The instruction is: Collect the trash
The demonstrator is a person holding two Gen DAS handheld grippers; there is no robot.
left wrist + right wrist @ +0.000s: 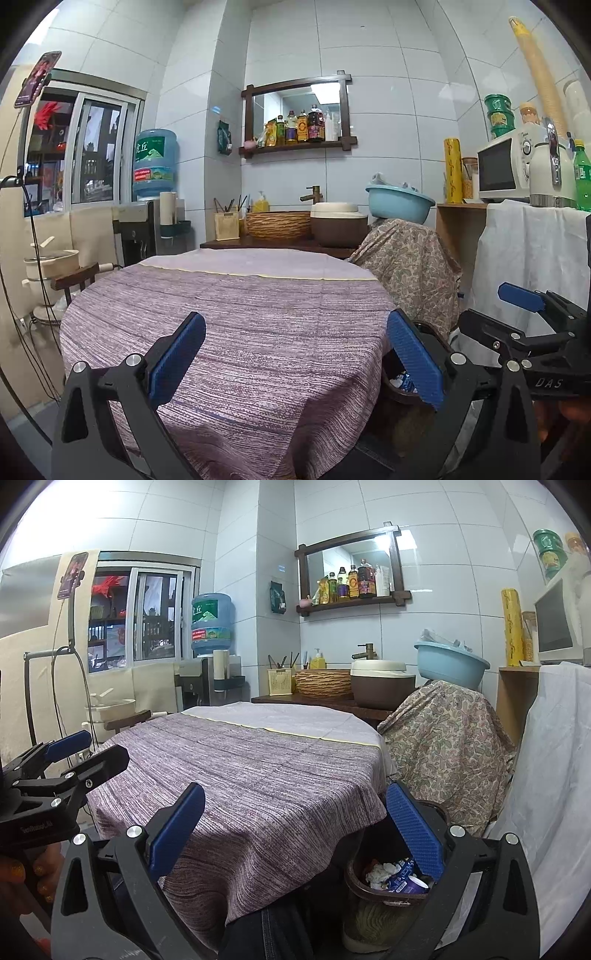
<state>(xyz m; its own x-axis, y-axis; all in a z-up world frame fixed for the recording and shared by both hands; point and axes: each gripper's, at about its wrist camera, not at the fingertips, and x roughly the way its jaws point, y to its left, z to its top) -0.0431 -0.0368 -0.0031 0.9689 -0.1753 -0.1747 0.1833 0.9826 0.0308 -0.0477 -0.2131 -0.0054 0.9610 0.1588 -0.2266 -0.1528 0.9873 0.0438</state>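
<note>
- Purple woven tablecloth (pixel 236 332) is lying bare ahead of the left gripper (pixel 295 363), which is hovering level, jaws spread wide and empty; the bin (pixel 400 391) is peeking out low to its right.
- Right wrist view: the right gripper (pixel 295 840) is gaping empty too, nearer the bin (pixel 384 890), where crumpled trash (pixel 395 877) is sitting below its right finger.

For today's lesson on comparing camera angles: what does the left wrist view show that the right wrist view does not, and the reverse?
Only the left wrist view shows the white kettle and the green bottle beside the microwave, plus the right hand-held gripper at its edge.

Only the right wrist view shows what is in the bin: crumpled paper and a blue wrapper, plus the left hand-held gripper.

Both share the table with its purple cloth, the blue basin, the water jug and the shelf of bottles.
</note>
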